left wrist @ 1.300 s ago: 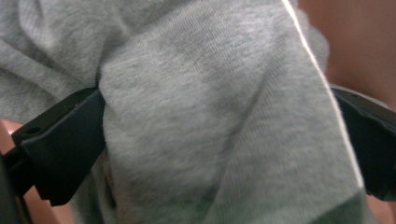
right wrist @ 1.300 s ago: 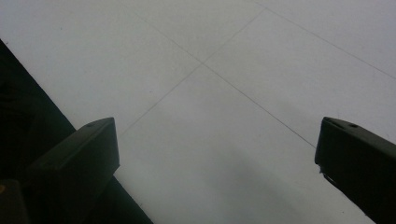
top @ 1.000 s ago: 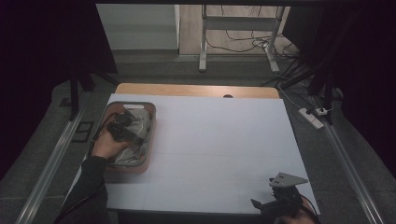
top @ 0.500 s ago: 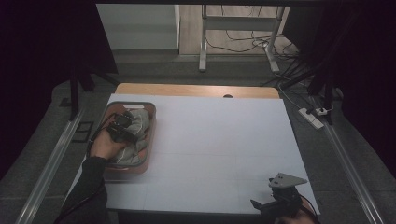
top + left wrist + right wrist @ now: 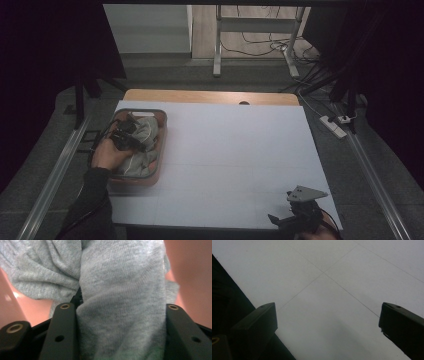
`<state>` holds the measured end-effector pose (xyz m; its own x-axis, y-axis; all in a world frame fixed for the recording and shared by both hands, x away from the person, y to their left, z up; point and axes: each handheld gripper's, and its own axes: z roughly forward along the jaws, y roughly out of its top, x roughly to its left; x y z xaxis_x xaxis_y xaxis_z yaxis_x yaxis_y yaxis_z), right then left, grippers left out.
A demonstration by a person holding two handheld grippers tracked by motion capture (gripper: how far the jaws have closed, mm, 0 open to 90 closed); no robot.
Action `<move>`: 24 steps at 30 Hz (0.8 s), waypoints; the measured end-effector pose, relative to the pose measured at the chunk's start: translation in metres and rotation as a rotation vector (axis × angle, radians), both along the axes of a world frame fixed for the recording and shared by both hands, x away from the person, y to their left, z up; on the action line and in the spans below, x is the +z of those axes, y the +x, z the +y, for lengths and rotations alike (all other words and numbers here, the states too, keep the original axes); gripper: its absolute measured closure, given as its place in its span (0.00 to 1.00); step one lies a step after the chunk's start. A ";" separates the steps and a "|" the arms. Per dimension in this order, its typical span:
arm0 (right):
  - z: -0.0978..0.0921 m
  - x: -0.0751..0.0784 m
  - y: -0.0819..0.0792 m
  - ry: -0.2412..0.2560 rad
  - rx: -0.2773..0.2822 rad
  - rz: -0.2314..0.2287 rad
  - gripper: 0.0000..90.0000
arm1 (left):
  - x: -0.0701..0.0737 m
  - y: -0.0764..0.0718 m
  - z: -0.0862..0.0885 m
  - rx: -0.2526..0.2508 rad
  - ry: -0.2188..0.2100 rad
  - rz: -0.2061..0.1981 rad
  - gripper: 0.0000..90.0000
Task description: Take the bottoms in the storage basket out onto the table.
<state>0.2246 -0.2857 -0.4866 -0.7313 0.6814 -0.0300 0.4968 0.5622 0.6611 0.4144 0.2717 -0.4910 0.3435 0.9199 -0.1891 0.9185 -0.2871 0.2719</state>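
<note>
A crumpled grey cloth (image 5: pixel 146 136) lies in a salmon-coloured basket (image 5: pixel 163 146) with a grey rim at the table's left. My left gripper (image 5: pixel 129 134) reaches down into the basket, onto the cloth. In the left gripper view a thick fold of the grey cloth (image 5: pixel 125 290) fills the gap of my left gripper (image 5: pixel 120 308); its jaws stand wide apart on either side, and the basket's wall (image 5: pixel 190 272) shows behind. My right gripper (image 5: pixel 281 220) rests at the table's near right corner. It stands open (image 5: pixel 328 312) over the bare white table top (image 5: pixel 332 270).
The white table top (image 5: pixel 235 155) has a wooden strip (image 5: pixel 210 97) along its far edge. Metal rails (image 5: pixel 55 175) run along both sides. A power strip (image 5: pixel 333 126) and cables lie on the floor at the right. The table's near edge (image 5: pixel 244 300) runs close to my right gripper.
My left hand has shifted slightly toward the near left inside the basket, still on the cloth. The right gripper has not moved.
</note>
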 end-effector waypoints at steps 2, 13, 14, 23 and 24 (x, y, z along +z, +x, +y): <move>-0.001 0.000 0.000 0.008 -0.001 -0.001 0.02 | 0.003 -0.001 0.001 0.001 -0.006 -0.005 0.59; -0.001 0.000 0.000 0.012 -0.002 0.000 0.02 | 0.023 -0.006 0.005 -0.009 -0.056 -0.057 0.59; -0.001 0.000 0.000 0.012 -0.002 0.000 0.02 | 0.025 -0.007 0.005 -0.011 -0.056 -0.060 0.59; -0.001 0.000 0.001 0.010 -0.009 0.002 0.02 | 0.041 -0.009 0.001 -0.027 -0.046 -0.068 0.59; -0.001 0.000 0.001 0.010 -0.009 0.004 0.02 | 0.043 -0.009 0.001 -0.027 -0.045 -0.071 0.59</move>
